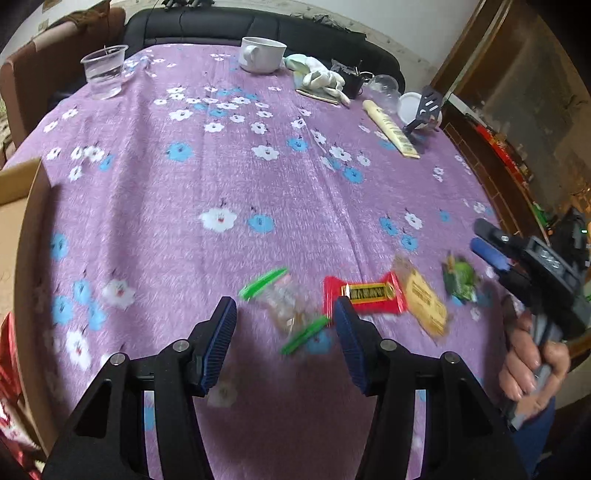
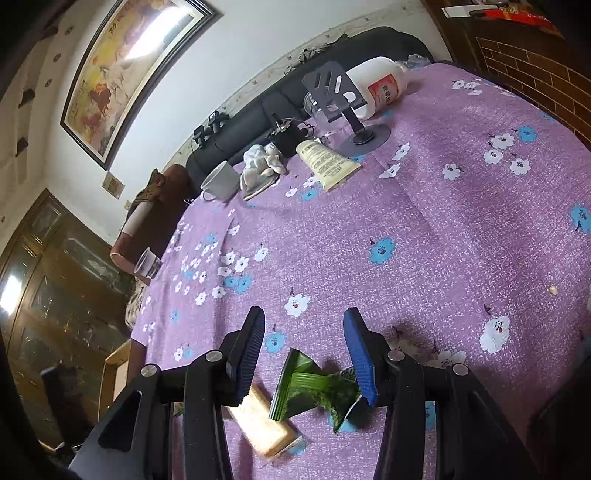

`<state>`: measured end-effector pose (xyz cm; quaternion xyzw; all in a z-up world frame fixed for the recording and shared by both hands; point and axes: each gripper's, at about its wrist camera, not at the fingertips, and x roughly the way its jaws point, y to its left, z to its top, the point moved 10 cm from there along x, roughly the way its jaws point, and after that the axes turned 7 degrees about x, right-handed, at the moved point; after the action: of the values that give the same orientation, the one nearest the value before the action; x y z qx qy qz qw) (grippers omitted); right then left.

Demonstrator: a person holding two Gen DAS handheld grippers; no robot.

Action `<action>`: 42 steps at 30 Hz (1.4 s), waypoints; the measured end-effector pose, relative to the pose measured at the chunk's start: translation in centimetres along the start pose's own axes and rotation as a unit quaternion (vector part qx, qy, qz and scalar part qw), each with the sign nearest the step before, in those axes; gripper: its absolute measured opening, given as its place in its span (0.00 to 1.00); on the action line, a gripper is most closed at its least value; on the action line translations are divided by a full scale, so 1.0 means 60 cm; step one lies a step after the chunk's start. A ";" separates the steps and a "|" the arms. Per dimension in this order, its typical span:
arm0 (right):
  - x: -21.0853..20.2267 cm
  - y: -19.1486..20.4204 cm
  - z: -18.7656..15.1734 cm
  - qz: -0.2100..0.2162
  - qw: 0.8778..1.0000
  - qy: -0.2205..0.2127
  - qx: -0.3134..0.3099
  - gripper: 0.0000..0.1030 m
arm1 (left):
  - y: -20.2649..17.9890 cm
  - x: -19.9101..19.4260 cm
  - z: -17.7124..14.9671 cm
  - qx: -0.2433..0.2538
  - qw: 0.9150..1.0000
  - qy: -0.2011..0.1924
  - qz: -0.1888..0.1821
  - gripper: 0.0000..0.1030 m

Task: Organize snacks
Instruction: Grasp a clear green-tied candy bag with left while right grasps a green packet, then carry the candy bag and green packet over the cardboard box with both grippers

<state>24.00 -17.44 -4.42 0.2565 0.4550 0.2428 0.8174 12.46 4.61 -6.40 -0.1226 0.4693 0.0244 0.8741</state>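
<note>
Both grippers, left (image 1: 284, 325) and right (image 2: 304, 343), hold fingers partly apart, gripping nothing, above scattered snacks (image 1: 364, 295).

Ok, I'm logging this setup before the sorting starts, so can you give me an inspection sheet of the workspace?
Surface: purple flowered tablecloth.
Job's things: clear snack with green ends, red snack, tan snack, green snack, cardboard box.
Clutter: plastic cup, mug, tube, white bottle, phone stand.
Grippers: left hand-held gripper open, empty; right hand-held gripper open over the green snack.
Cables: nothing seen clearly.
Surroundings: sofa, framed picture.
</note>
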 end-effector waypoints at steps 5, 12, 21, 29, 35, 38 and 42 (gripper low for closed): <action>0.004 0.003 -0.005 0.001 1.000 0.008 -0.002 0.46 | -0.008 0.020 0.004 0.016 1.000 -0.008 0.004 0.39; 0.026 -0.010 -0.023 0.003 0.999 0.044 0.013 0.49 | -0.010 0.020 0.006 0.070 0.996 -0.055 0.023 0.34; 0.023 0.012 -0.069 0.012 0.993 0.112 -0.020 0.58 | -0.002 0.012 0.012 0.058 0.996 -0.065 0.000 0.34; 0.038 0.019 -0.095 -0.079 0.984 0.101 -0.126 0.52 | 0.001 0.008 0.013 0.054 0.996 -0.070 -0.002 0.34; 0.038 0.015 -0.095 -0.137 0.973 0.074 -0.171 0.28 | 0.000 0.006 0.013 0.056 0.996 -0.073 0.002 0.34; 0.030 0.019 -0.085 -0.139 0.975 0.050 -0.168 0.27 | 0.001 0.001 0.015 0.054 0.995 -0.081 0.003 0.33; 0.013 0.047 -0.076 -0.115 0.980 0.013 -0.164 0.27 | 0.006 -0.014 0.023 0.050 0.993 -0.102 0.009 0.21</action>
<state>19.94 -13.89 -5.17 0.0617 0.4459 0.2222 0.8649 13.06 5.32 -5.06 -0.0715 0.3793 0.0208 0.9223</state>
